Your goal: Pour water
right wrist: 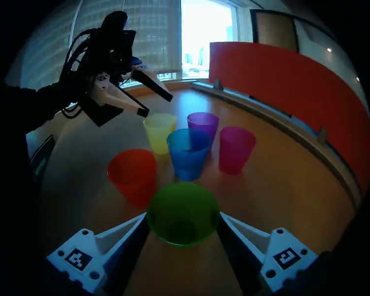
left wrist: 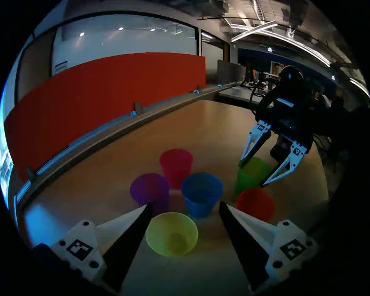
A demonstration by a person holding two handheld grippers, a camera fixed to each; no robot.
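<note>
6 thin, tapered, translucent plastic cups stand upright and clustered on the smooth wooden table [left wrist: 195, 123]. The left gripper [left wrist: 184, 204] has its fingers apart, bracketing the translucent yellow plastic cup [left wrist: 171, 236] - probably lined up to grasp it. The right gripper [right wrist: 183, 214] is also spread, its fingers flanking the translucent green plastic cup [right wrist: 183, 226] closely; contact unclear. The translucent blue plastic cup [left wrist: 201, 193] sits mid-cluster. Water - cannot tell which cup holds any. The walls look glossy and flexible.

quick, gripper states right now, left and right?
Left gripper: open, fingers either side of the yellow cup, not gripping it.
Right gripper: open, straddling the green cup; whether the fingers touch it cannot be told.
</note>
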